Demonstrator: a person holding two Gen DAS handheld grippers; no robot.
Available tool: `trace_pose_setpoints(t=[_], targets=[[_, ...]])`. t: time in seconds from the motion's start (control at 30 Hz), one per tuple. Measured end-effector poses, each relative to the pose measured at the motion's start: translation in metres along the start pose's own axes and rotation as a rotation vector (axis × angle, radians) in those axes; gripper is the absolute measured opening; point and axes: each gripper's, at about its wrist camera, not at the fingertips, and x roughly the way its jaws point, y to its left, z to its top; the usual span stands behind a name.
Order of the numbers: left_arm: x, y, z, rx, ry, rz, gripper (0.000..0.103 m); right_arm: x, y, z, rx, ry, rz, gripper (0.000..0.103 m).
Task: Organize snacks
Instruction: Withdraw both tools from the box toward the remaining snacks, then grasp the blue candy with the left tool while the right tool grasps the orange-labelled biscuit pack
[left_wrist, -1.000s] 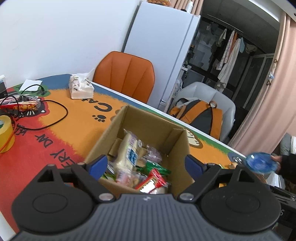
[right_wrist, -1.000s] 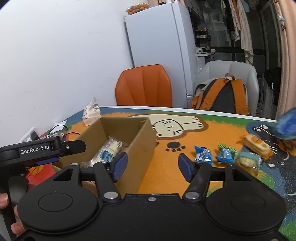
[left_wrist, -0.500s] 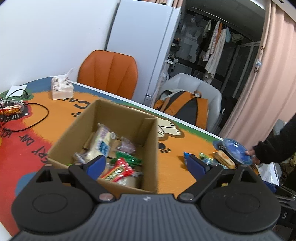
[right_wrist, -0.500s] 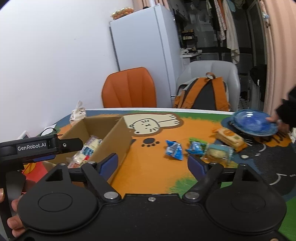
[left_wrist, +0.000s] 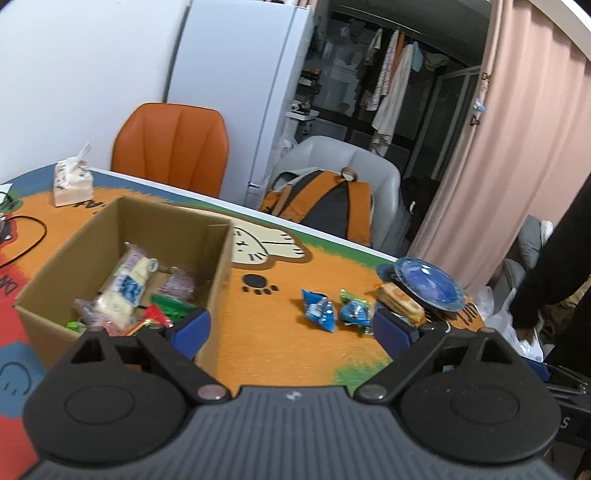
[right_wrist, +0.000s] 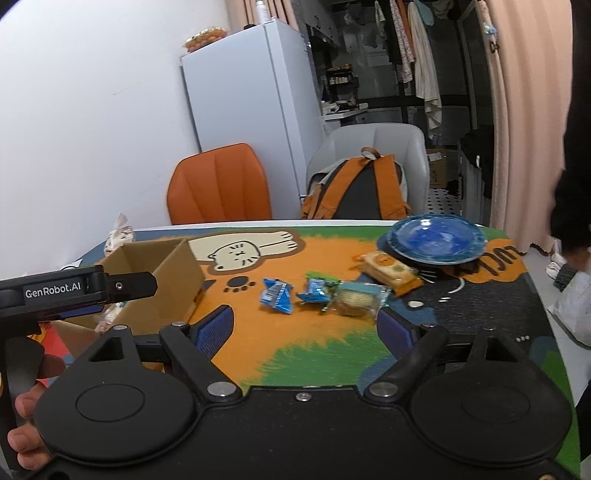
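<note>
A cardboard box (left_wrist: 221, 258) (right_wrist: 177, 273) holds several snack packs (left_wrist: 127, 286). Loose on the cartoon table mat lie a blue packet (left_wrist: 317, 308) (right_wrist: 277, 297), a blue-green packet (left_wrist: 356, 312) (right_wrist: 317, 290), a pale cracker pack (right_wrist: 360, 297) and an orange cracker pack (left_wrist: 400, 302) (right_wrist: 389, 271). A blue plate (left_wrist: 424, 284) (right_wrist: 437, 240) sits at the far right beside the orange pack. My left gripper (left_wrist: 291, 328) is open and empty, above the box's right wall. My right gripper (right_wrist: 306, 323) is open and empty, short of the loose packets.
A tissue pack (left_wrist: 70, 182) and a black cable (left_wrist: 33, 236) lie at the table's left. An orange chair (left_wrist: 170, 147) and a grey chair with an orange backpack (left_wrist: 328, 206) stand behind. A person in black (left_wrist: 554, 266) stands at the right.
Both grippers have swung right, from the box toward the loose snacks. A person has set the blue plate down on the table's right end and drawn the hand away.
</note>
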Motion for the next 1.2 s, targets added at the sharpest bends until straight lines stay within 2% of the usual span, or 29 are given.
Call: trace_pose_setpoints(t=[0.23, 0.4, 0.5, 0.83, 1.03, 1.2], targets=[[0.013, -0.017, -0.003, 0.029, -0.002, -0.025, 0.094, 0.003, -0.022, -0.003, 0.041, -0.003, -0.020, 0.083], [0.027, -0.024, -0.004, 0.036, -0.001, -0.038, 0.092, 0.014, -0.033, -0.005, 0.058, 0.010, -0.023, 0.069], [0.038, -0.027, -0.003, 0.036, 0.010, -0.044, 0.090, 0.023, -0.039, -0.005, 0.065, 0.026, -0.018, 0.064], [0.090, -0.033, 0.004, 0.049, 0.053, -0.025, 0.084, 0.062, -0.057, 0.011, 0.100, 0.043, -0.056, 0.064], [0.126, -0.027, 0.013, 0.061, 0.109, 0.011, 0.080, 0.093, -0.072, 0.033, 0.030, 0.068, -0.117, 0.064], [0.155, -0.028, 0.014, 0.062, 0.156, 0.011, 0.079, 0.121, -0.085, 0.042, 0.028, 0.110, -0.120, 0.064]])
